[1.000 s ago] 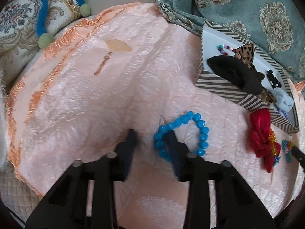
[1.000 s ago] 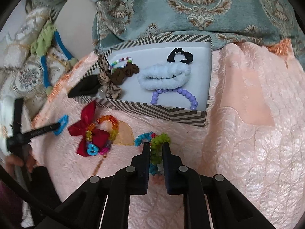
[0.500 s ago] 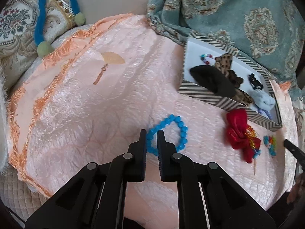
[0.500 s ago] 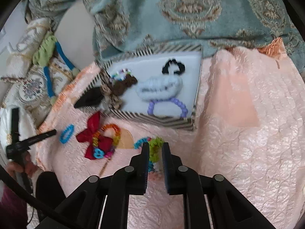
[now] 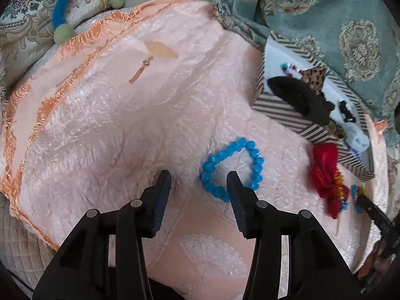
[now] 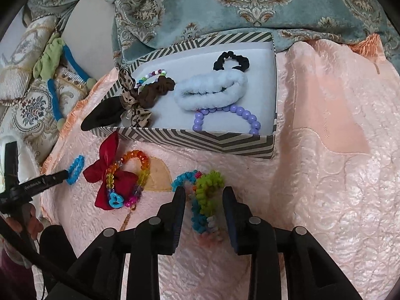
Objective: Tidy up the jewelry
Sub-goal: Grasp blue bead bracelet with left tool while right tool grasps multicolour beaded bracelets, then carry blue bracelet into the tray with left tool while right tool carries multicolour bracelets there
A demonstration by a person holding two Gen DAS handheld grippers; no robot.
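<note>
A blue bead bracelet (image 5: 231,168) lies on the pink quilt. My left gripper (image 5: 198,183) is open just before it, its right finger (image 5: 236,195) over the bracelet's near edge. My right gripper (image 6: 203,197) is open around a multicoloured fuzzy bracelet (image 6: 205,197), green and blue, lying on the quilt. A striped box (image 6: 195,140) holds a purple bead bracelet (image 6: 225,118), a white scrunchie (image 6: 212,93), a black scrunchie (image 6: 231,60), a brown scrunchie and a leopard bow. The box (image 5: 287,115) also shows at the right of the left wrist view.
A red bow (image 6: 107,175) with a rainbow bead bracelet (image 6: 135,165) lies left of my right gripper; it shows as red (image 5: 325,172) in the left wrist view. A teal patterned cloth (image 6: 237,5) lies behind the box. Patterned cushions (image 5: 30,20) sit at the far left.
Both grippers were shut half a second ago and have opened. The left one has moved closer to the blue bracelet; the right one has lowered around the fuzzy bracelet.
</note>
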